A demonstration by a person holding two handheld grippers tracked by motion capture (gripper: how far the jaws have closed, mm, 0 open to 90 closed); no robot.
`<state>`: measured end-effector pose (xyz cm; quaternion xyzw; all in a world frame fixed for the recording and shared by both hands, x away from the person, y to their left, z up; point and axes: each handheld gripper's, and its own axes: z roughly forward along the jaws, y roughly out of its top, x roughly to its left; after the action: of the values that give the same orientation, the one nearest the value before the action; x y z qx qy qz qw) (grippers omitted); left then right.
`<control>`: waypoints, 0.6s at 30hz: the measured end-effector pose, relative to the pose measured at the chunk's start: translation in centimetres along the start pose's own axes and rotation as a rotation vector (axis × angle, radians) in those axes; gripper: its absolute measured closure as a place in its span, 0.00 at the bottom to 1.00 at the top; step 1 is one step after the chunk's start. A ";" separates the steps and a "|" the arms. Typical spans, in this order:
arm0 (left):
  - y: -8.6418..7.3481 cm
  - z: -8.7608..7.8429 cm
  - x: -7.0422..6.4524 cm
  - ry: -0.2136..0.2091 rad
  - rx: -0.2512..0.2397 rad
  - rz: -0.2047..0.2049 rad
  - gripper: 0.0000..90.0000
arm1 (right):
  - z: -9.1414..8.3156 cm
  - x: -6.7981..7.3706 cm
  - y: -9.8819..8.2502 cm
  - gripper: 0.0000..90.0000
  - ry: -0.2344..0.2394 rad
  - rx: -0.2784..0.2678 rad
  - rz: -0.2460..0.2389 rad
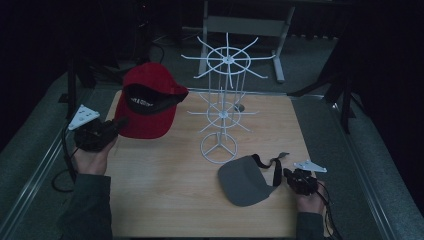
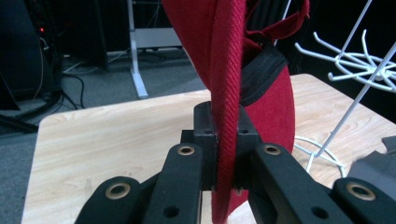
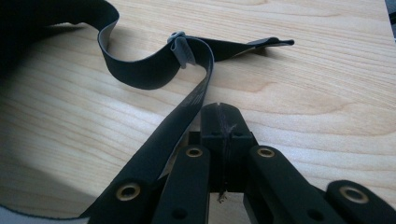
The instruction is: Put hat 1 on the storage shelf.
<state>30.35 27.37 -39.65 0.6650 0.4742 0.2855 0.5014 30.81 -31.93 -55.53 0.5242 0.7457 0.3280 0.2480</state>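
Note:
A red cap (image 1: 147,107) with a black inner band is held up above the far left of the wooden table (image 1: 165,200). My left gripper (image 1: 118,125) is shut on its brim, whose red edge (image 2: 226,93) runs upright between the jaws. A grey cap (image 1: 245,181) lies on the table at the near right, and its black strap (image 3: 149,72) curls across the wood. My right gripper (image 3: 223,116) rests low beside that strap with its jaws shut together. The strap passes along the left finger, outside the jaws.
A white wire hat rack (image 1: 222,105) with two tiers of spoked hooks stands on a round base in the middle of the table. Its hooks (image 2: 359,60) are close to the right of the red cap. Dark stands and a metal frame lie beyond the table.

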 end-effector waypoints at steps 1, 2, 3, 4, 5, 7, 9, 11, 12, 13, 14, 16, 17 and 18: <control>0.2 -0.1 0.0 0.002 -0.007 0.002 0.95 | 0.0 0.0 0.0 1.00 0.004 -0.002 0.007; 0.2 -0.1 0.0 0.002 -0.007 0.002 0.95 | 0.0 0.0 0.0 1.00 0.004 -0.002 0.007; 0.6 -0.3 -0.1 0.006 -0.017 0.004 0.95 | 0.1 0.0 -0.1 1.00 0.006 -0.005 0.007; 0.6 -0.3 -0.1 0.006 -0.017 0.004 0.95 | 0.1 0.0 -0.1 1.00 0.006 -0.005 0.007; 1.0 -0.4 -0.2 0.009 -0.026 0.006 0.95 | 0.2 0.0 -0.1 1.00 0.003 -0.005 0.003; 1.1 -0.5 -0.2 0.010 -0.032 0.007 0.95 | 0.3 0.1 -0.2 1.00 -0.003 -0.001 0.000; 1.5 -0.6 -0.3 0.012 -0.044 0.008 0.95 | 0.4 0.1 -0.3 1.00 -0.005 -0.003 -0.004; 1.7 -0.8 -0.4 0.012 -0.053 0.008 0.95 | 0.6 0.2 -0.4 1.00 -0.008 -0.001 0.001; 1.8 -0.8 -0.4 0.014 -0.054 0.011 0.95 | 0.6 0.2 -0.4 1.00 -0.008 -0.001 0.001; 2.0 -0.9 -0.4 0.017 -0.062 0.011 0.95 | 0.7 0.4 -0.5 1.00 -0.011 0.002 0.002; 2.0 -0.9 -0.4 0.017 -0.062 0.011 0.95 | 0.7 0.4 -0.5 1.00 -0.011 0.002 0.002; 2.1 -1.0 -0.5 0.019 -0.069 0.011 0.95 | 0.8 0.3 -0.5 0.98 -0.014 -0.005 0.011; 2.3 -1.1 -0.5 0.021 -0.080 0.009 0.95 | 0.8 0.3 -0.5 0.97 -0.012 -0.008 0.015; 2.3 -1.1 -0.5 0.021 -0.080 0.009 0.95 | 0.8 0.2 -0.6 0.96 -0.008 -0.013 0.018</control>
<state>30.04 27.24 -37.09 0.6435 0.4645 0.3135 0.5214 30.93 -31.74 -56.51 0.5307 0.7377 0.3332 0.2514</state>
